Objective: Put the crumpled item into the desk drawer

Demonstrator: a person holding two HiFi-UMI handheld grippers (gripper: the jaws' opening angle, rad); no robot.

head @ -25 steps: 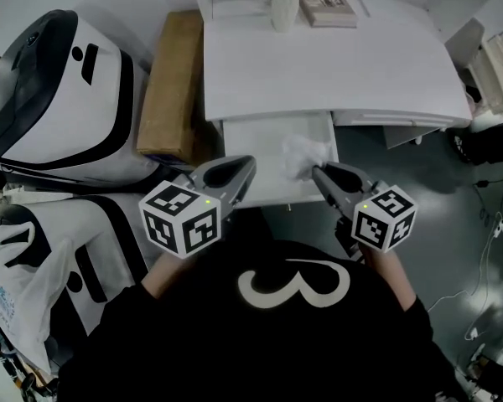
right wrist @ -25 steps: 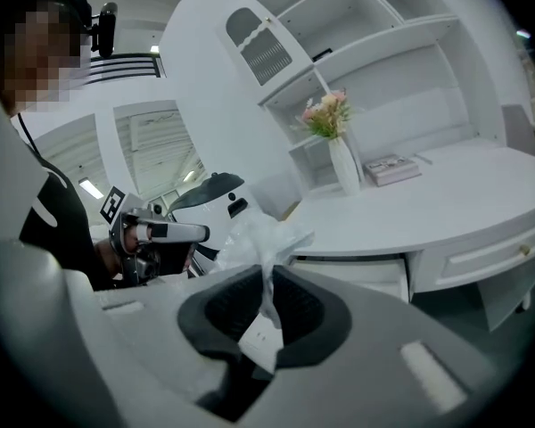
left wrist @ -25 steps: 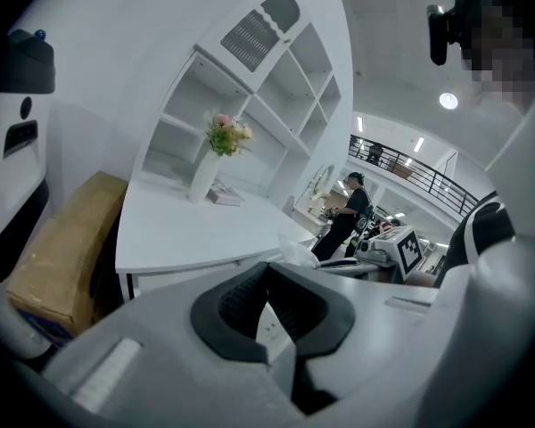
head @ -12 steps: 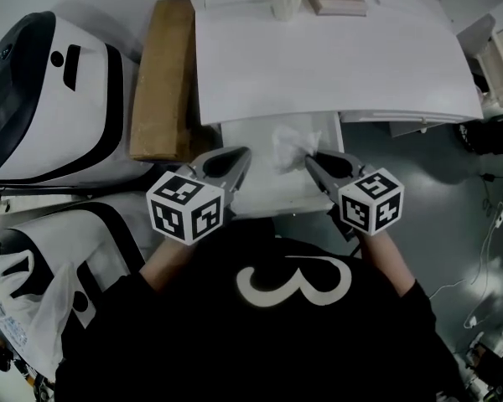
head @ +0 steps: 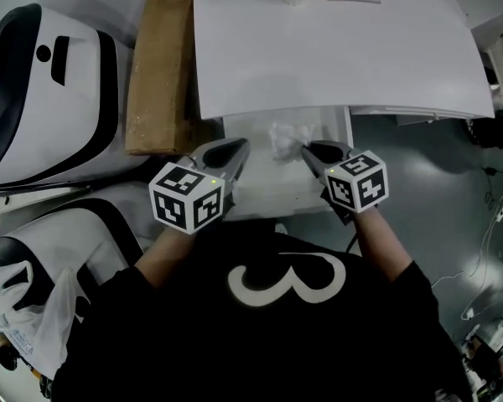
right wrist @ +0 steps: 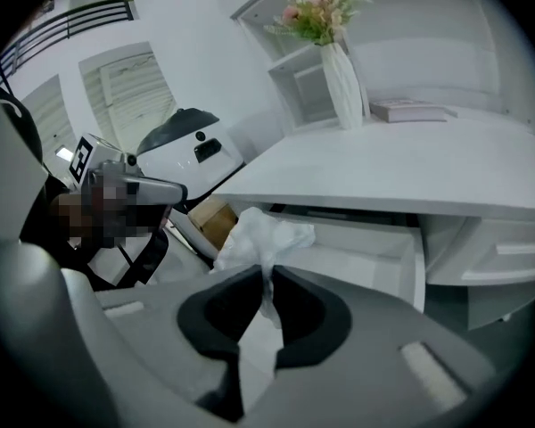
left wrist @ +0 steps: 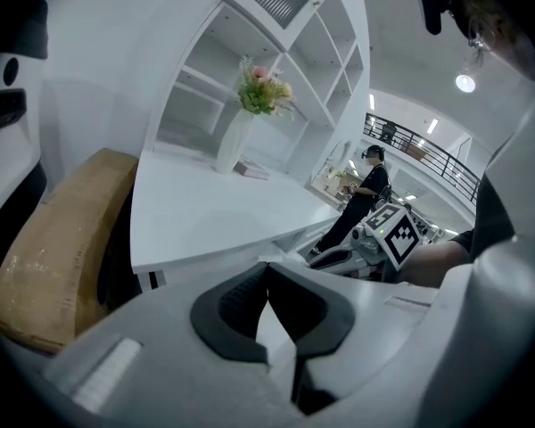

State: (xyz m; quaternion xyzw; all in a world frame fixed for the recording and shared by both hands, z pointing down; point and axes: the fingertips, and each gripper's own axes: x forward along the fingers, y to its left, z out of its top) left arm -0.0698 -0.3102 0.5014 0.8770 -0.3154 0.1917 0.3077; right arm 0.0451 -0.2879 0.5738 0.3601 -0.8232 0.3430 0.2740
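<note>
We are bringing the right claw (head: pixel 306 150), clamped on the crumpled item (head: pixel 284 136), down over the open drawer (head: pixel 268 193), nearing release, with the left claw (head: pixel 240 147) pressed together and empty.

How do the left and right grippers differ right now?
The right gripper pinches the crumpled white item; the left gripper is shut on nothing. Over the drawer, the right gripper sits near the middle, the left gripper near the left edge. Both point down towards it and carry marker cubes.

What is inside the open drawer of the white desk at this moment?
The drawer shows only bare white floor. The crumpled item, pinched by the right gripper, is held over it and hides part of it.
</note>
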